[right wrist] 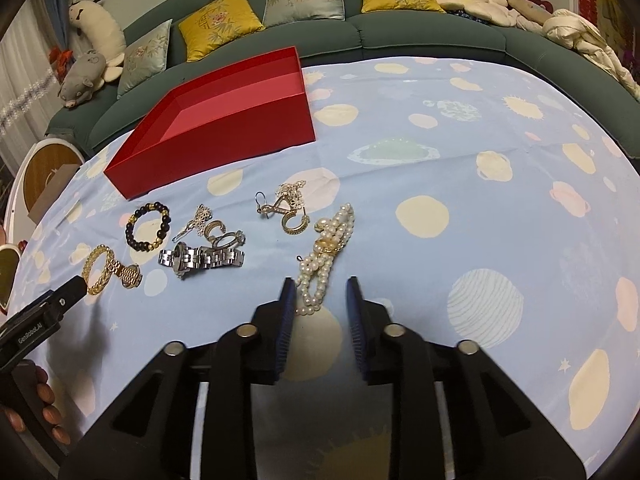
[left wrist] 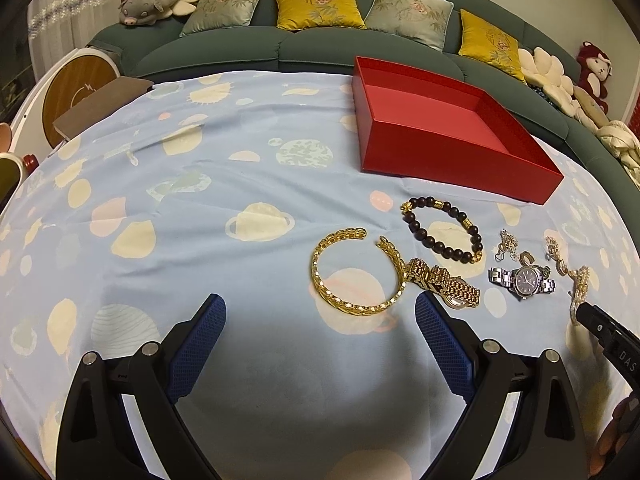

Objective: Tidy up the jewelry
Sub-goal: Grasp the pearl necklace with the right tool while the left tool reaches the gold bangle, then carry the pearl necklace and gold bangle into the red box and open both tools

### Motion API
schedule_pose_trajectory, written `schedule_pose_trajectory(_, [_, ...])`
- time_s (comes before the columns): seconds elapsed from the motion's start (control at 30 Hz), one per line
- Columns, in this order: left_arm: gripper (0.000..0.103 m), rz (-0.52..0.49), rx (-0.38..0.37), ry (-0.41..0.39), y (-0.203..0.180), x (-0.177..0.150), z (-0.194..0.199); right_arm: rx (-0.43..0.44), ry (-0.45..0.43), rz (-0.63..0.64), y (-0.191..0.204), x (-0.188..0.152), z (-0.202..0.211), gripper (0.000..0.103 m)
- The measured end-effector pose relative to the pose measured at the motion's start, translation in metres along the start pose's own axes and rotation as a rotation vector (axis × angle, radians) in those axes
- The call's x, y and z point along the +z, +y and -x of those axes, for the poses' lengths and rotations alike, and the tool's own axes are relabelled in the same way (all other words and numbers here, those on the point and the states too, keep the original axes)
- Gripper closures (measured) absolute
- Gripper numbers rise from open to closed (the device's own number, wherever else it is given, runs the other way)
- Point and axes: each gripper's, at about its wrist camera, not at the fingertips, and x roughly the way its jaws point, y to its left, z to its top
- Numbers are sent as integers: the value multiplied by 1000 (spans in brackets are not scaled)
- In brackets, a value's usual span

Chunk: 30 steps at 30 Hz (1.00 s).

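My left gripper (left wrist: 320,308) stands wide open just above the cloth, with nothing between its blue pads. A gold bangle (left wrist: 320,276) lies just beyond its tips, with a gold watch (left wrist: 444,280) at the bangle's right. Further right lie a dark bead bracelet (left wrist: 416,226) and a silver watch (left wrist: 524,280). My right gripper (right wrist: 320,284) is open. The near end of a pearl strand (right wrist: 316,276) lies between its tips, and the pads do not press on it. An empty red box (right wrist: 224,120) sits behind the jewelry.
Earrings and a fine chain (right wrist: 288,204) and several rings (right wrist: 224,236) lie between the pearl strand and the red box. A green sofa (left wrist: 224,52) with cushions and plush toys runs behind the table. A round side table (left wrist: 76,92) stands at the left. A hand (right wrist: 44,400) holds the left gripper.
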Motion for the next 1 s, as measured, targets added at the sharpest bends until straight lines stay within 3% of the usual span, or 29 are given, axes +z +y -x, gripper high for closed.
schedule_pose_trajectory(0.07, [9,1,0,-3,-1,0,0,-9,-27,-1,3,4,1,52])
schedule_pose_trajectory(0.23, [9,-13,0,-2,-1,-1,-3,-33,-10,14,10,13,-15,54])
schedule_pose_trajectory(0.4, [9,-22,2,-1,-1,0,-6,-58,-16,37,14,15,-20,87])
schedule_pose_trajectory(0.63, [8,-76,53,43,-14,1,-26,-32,-15,27,11,11,-14,87])
schedule_pose_trajectory(0.8, [8,-52,65,38,-13,9,-32,-29,-24,27,9,12,-11,87])
schedule_pose_trajectory(0.9, [13,-55,62,33,-16,11,-33,-25,-27,35,9,12,-9,87])
schedule_pose_trajectory(1.0, [24,-68,53,23,-20,11,-31,-21,-38,48,12,12,-6,87])
